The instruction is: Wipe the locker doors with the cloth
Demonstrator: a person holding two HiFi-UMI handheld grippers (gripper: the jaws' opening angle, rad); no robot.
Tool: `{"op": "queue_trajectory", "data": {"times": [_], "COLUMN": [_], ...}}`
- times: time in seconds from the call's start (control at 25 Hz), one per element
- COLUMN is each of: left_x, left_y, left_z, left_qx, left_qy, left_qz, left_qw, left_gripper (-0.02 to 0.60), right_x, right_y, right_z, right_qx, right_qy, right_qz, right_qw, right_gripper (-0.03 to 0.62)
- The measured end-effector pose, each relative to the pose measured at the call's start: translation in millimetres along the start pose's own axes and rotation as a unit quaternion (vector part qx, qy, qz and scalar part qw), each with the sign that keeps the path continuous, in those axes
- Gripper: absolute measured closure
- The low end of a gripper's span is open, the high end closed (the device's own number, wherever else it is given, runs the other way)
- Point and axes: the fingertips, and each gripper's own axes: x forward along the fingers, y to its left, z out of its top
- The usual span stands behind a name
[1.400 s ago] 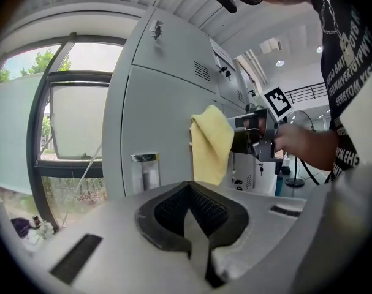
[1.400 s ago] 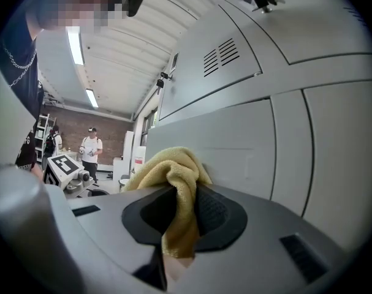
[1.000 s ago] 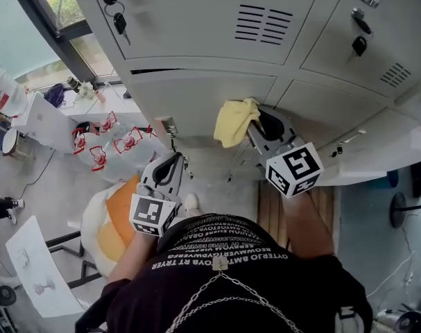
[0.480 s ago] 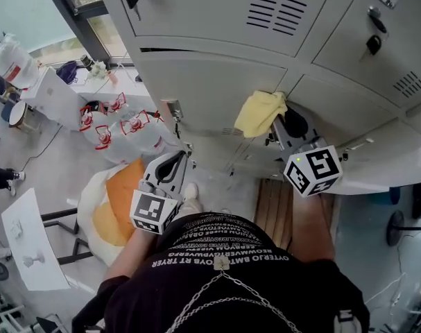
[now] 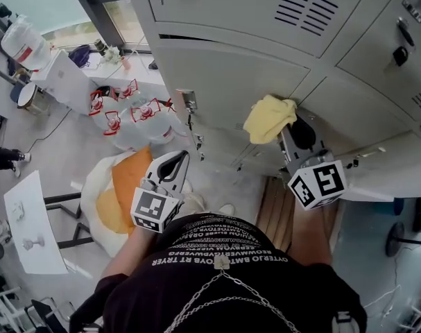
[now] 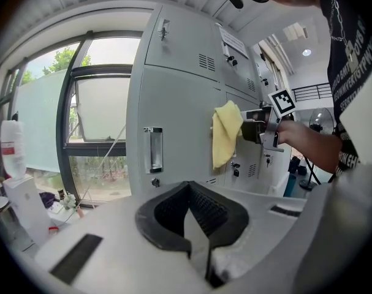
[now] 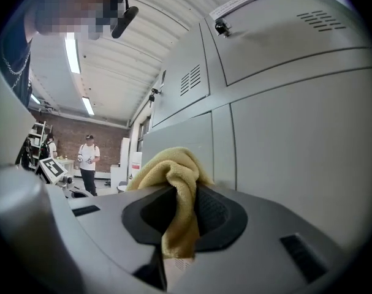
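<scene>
A yellow cloth is pressed against a grey locker door in the head view, with my right gripper shut on it. In the right gripper view the cloth bulges out from between the dark jaws beside the locker door. My left gripper hangs lower at the left, away from the lockers, shut with nothing in it. The left gripper view shows the cloth on the locker door and the right gripper behind it.
Keys hang in locks on the upper locker doors. Water bottles stand on the floor by the window. An orange and white bag lies beside my left leg. A wooden pallet lies below the lockers. A person stands far off.
The right gripper with the cloth has shifted rightward and a little down along the locker doors. The head view has moved with it. The left gripper has stayed shut and low.
</scene>
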Motion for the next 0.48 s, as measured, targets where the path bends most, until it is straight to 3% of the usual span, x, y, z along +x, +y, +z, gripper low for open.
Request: {"op": "queue_trajectory", "data": {"times": [0.48], "left_x": [14], "left_y": [69], "left_z": [33], "left_qx": [0.036], "left_qy": [-0.027], "left_qz": [-0.032], "left_qw": [0.9985], "left_gripper": [0.576], "right_x": [80], "right_y": [93], "right_z": [-46], "right_qx": [0.031], "right_qy": [0.048], "right_qz": [0.048], "right_qw": [0.997], "right_gripper": [0.525]}}
